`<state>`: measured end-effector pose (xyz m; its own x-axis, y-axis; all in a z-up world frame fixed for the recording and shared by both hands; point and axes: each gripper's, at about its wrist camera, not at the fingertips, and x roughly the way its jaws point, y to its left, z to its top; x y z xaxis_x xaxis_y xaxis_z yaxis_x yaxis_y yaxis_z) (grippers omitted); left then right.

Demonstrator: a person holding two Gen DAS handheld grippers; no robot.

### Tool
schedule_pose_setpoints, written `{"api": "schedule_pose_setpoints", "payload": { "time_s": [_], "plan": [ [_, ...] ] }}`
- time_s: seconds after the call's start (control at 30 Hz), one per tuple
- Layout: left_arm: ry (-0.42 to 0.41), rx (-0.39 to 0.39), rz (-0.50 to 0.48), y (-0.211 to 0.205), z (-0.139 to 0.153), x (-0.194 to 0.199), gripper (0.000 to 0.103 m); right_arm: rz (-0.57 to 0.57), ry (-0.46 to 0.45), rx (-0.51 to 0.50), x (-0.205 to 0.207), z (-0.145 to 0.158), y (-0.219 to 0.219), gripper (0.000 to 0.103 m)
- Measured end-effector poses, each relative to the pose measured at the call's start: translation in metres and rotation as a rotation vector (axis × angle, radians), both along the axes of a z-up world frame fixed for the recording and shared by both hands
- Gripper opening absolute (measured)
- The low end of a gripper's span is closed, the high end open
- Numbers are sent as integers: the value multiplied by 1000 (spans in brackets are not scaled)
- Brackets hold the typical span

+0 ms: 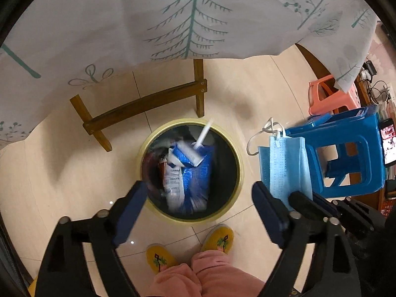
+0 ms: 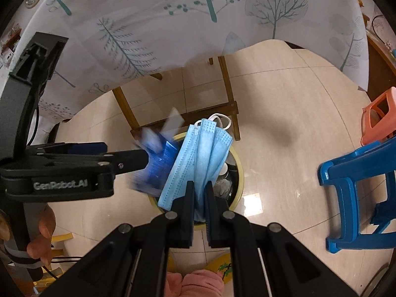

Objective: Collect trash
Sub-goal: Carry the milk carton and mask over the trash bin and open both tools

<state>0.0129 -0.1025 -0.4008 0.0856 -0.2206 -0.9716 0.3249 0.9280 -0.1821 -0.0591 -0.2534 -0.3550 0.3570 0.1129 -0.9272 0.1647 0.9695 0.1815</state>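
risk, mask: the face mask (image 2: 198, 158) hangs only partly over the bin (image 1: 238, 148); from the left wrist view it sits to the right of the rim, above bare floor (image 1: 272, 86), so if let go here it may well drop outside.
risk, straps: the white ear loops (image 2: 224, 121) could catch on a finger pad when the grip opens.
risk, wrapper: the blue wrapper (image 1: 195, 170) looks blurred over the bin mouth, likely falling; a white stick (image 1: 205, 132) leaning on the far rim could tip out.
left tongs: the left gripper (image 1: 198, 198) has its jaws wide apart around the bin mouth, nothing between the pads.
right tongs: the right gripper (image 2: 199, 193) is pinched almost closed on the folded mask.
pose: both point steeply down at the floor, side by side, left one centred over the bin, right one near its right edge.
trash so far: wrappers lie inside the bin; the mask is not yet in.
nearby: a blue stool (image 1: 346, 148) stands just right of the bin, tablecloth (image 1: 173, 12) hanging on the far side.
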Motion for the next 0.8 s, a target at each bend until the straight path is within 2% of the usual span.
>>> {"api": "schedule_pose_setpoints", "payload": {
  "time_s": [0.33,0.53,0.6,0.7,0.8],
  "plan": [
    [-86,22,58,22,1,11,89,10,7,23,16,-19,8,8],
    [-97,39,103,43,5,15,89,9,9,56,34,-22,16,10],
    [-101,40,116,49,7,16,95,9,13,61,39,-23,18,10],
    [-105,36,135,56,12,16,96,5,29,66,45,-24,22,16],
    [-111,37,145,60,17,15,96,-7,28,70,45,-22,23,27]
  ]
}}
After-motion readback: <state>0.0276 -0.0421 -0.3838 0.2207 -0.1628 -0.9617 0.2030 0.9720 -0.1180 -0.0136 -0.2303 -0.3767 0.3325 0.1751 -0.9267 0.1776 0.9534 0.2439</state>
